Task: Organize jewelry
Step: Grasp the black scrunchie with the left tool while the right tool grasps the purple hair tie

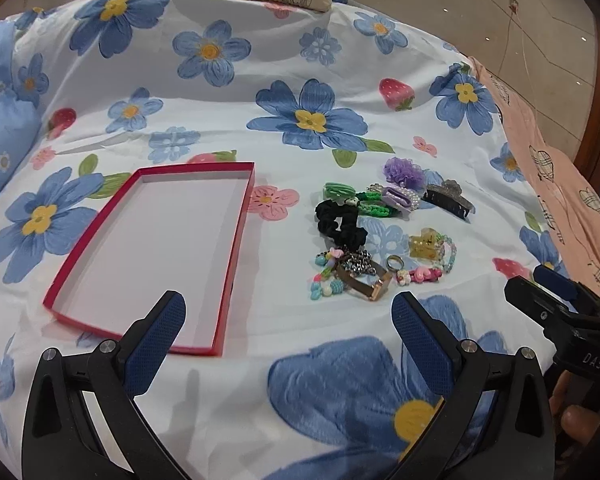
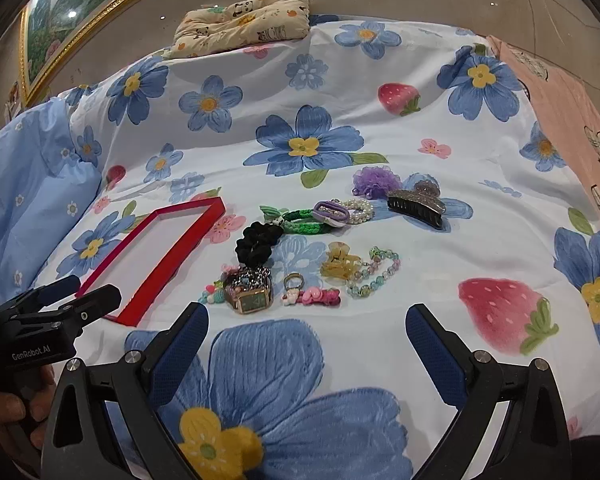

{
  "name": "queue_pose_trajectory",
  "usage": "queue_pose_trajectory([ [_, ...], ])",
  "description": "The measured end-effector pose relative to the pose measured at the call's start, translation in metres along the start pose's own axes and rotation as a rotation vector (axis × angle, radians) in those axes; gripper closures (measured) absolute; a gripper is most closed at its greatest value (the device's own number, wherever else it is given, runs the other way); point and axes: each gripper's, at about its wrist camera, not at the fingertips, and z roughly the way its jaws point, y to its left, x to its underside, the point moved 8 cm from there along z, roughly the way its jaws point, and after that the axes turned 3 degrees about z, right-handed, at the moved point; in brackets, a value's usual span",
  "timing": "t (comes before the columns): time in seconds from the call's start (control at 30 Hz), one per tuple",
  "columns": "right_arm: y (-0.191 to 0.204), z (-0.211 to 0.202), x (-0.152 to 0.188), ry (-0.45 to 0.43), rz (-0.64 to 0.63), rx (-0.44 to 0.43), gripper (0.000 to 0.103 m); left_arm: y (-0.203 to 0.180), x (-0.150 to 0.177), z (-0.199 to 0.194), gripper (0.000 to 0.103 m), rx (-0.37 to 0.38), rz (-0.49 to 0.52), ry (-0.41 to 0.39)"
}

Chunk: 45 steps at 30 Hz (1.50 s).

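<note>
An empty red box lid lies on the flowered bedsheet. To its right is a pile of jewelry and hair pieces: a black scrunchie, a gold square watch, a ring, a pastel bead bracelet, a pink clip, a dark claw clip and a purple puff. My left gripper is open and empty, near the box and the pile. My right gripper is open and empty, just short of the pile.
A cream printed cushion lies at the far end of the bed. A pink cloth covers the right edge. A blue pillow is at the left. The other gripper shows at each view's side.
</note>
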Motion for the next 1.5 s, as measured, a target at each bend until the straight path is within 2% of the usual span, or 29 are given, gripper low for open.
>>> queue_pose_trajectory([
  [0.1, -0.003, 0.007, -0.008, 0.01, 0.016, -0.012, 0.003, 0.002, -0.01, 0.011, 0.0, 0.012, -0.007, 0.021],
  [0.2, -0.006, 0.016, -0.019, 0.002, 0.057, -0.043, 0.004, 0.002, -0.028, 0.023, 0.0, -0.003, 0.037, -0.01],
  [0.3, -0.012, 0.027, -0.027, 0.031, 0.09, -0.049, 0.004, 0.003, -0.037, 0.04, 0.0, -0.018, 0.071, 0.03],
  [0.57, -0.02, 0.074, -0.051, 0.101, 0.107, -0.064, 0.023, -0.006, -0.061, 0.086, 0.007, 0.03, 0.077, 0.1],
  [0.73, -0.025, 0.109, -0.058, 0.165, 0.106, -0.083, 0.042, -0.011, -0.067, 0.116, 0.013, 0.058, 0.091, 0.158],
  [0.8, -0.027, 0.121, -0.06, 0.188, 0.113, -0.087, 0.046, -0.012, -0.066, 0.128, 0.017, 0.06, 0.099, 0.184],
  [0.93, -0.033, 0.145, -0.067, 0.218, 0.107, -0.09, 0.048, -0.016, -0.063, 0.149, 0.02, 0.082, 0.097, 0.236],
  [1.17, -0.036, 0.183, -0.074, 0.267, 0.065, -0.087, 0.052, -0.022, -0.065, 0.176, 0.028, 0.107, 0.124, 0.28],
  [1.23, -0.036, 0.192, -0.075, 0.279, 0.051, -0.086, 0.06, -0.025, -0.064, 0.183, 0.031, 0.112, 0.135, 0.297],
  [1.33, -0.036, 0.202, -0.075, 0.291, 0.047, -0.09, 0.061, -0.028, -0.061, 0.19, 0.035, 0.131, 0.136, 0.316],
  [1.4, -0.036, 0.207, -0.075, 0.295, 0.052, -0.096, 0.062, -0.031, -0.059, 0.194, 0.048, 0.141, 0.145, 0.33],
  [1.5, -0.033, 0.209, -0.076, 0.291, 0.056, -0.11, 0.072, -0.037, -0.055, 0.199, 0.063, 0.174, 0.15, 0.35],
])
